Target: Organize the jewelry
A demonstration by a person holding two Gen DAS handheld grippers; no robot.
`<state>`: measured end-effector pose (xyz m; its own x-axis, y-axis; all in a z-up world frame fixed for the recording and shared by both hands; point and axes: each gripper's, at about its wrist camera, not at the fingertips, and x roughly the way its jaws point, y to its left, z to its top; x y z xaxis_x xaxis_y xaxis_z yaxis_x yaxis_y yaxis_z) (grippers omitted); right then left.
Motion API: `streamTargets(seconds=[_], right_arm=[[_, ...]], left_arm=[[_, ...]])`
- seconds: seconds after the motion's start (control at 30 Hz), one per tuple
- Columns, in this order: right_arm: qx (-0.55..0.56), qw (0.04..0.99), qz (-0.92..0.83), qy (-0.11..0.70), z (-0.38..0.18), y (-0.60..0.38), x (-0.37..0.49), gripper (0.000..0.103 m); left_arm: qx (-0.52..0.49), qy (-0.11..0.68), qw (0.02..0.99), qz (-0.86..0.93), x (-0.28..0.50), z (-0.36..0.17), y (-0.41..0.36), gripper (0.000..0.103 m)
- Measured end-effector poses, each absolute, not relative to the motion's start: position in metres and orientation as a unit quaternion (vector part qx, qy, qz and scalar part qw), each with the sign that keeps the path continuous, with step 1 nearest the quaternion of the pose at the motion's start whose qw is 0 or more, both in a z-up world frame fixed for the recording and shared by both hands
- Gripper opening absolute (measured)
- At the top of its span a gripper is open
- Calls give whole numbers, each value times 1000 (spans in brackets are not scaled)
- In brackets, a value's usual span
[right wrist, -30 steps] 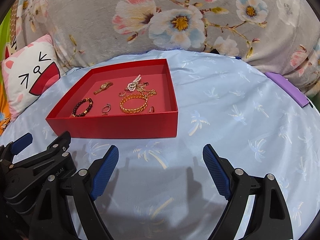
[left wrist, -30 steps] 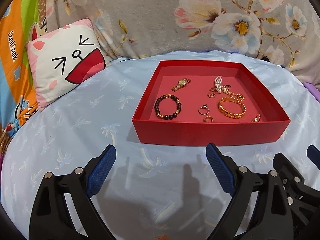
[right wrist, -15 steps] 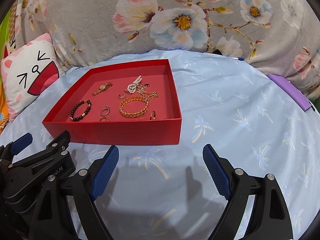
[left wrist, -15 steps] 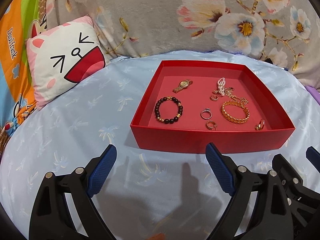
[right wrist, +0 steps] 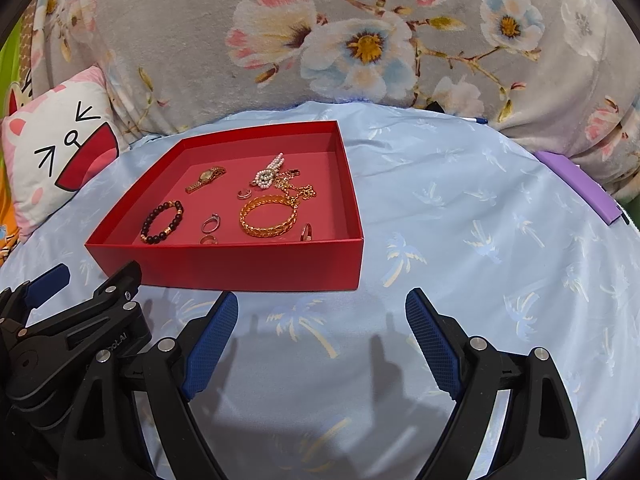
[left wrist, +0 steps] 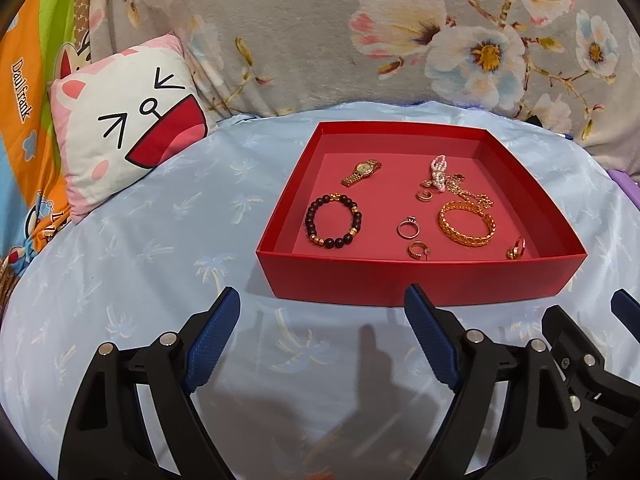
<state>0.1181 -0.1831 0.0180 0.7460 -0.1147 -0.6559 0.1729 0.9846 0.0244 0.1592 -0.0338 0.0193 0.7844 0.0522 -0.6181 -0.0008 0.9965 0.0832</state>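
From the left wrist view, the left gripper (left wrist: 322, 312) hangs with its blue-padded fingers spread wide and nothing between them, low over the pale blue palm-print bedsheet (left wrist: 160, 248), just short of the near wall of the shallow red cardboard tray (left wrist: 420, 280). All the jewelry lies inside that tray: a gold link wristwatch (left wrist: 361, 171) toward the back left, a dark beaded bracelet with gold spacers (left wrist: 334, 221) at the front left, a silver stone-set ring (left wrist: 408, 227) in the middle, a wide gold chain bangle (left wrist: 466, 224) to its right, a white pearl hair clip (left wrist: 438, 168) touching a tangled thin gold necklace (left wrist: 468, 192) at the back right, and small gold hoop earrings (left wrist: 418, 250) near the front wall. Whether the pieces are already sorted or await sorting cannot be judged from how they lie; in either case any grasp should come from above, clearing the wall, taking one piece only and keeping off the tangle. From the right wrist view, the right gripper (right wrist: 322, 312) is likewise parted and empty, over the sheet beside the tray's near right corner, with the tray ahead and to its left; the bangle and a small gold ring (right wrist: 306, 233) are the pieces closest to it. A cat-face cushion (right wrist: 60, 160) leans against the floral blanket behind.
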Motion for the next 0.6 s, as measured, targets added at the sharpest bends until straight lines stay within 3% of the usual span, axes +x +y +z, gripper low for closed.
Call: streamTargets(seconds=[0.6], right_arm=[[41, 934, -74, 346, 18, -182, 118, 85]], left_arm=[[42, 324, 945, 22, 157, 20, -34, 81]])
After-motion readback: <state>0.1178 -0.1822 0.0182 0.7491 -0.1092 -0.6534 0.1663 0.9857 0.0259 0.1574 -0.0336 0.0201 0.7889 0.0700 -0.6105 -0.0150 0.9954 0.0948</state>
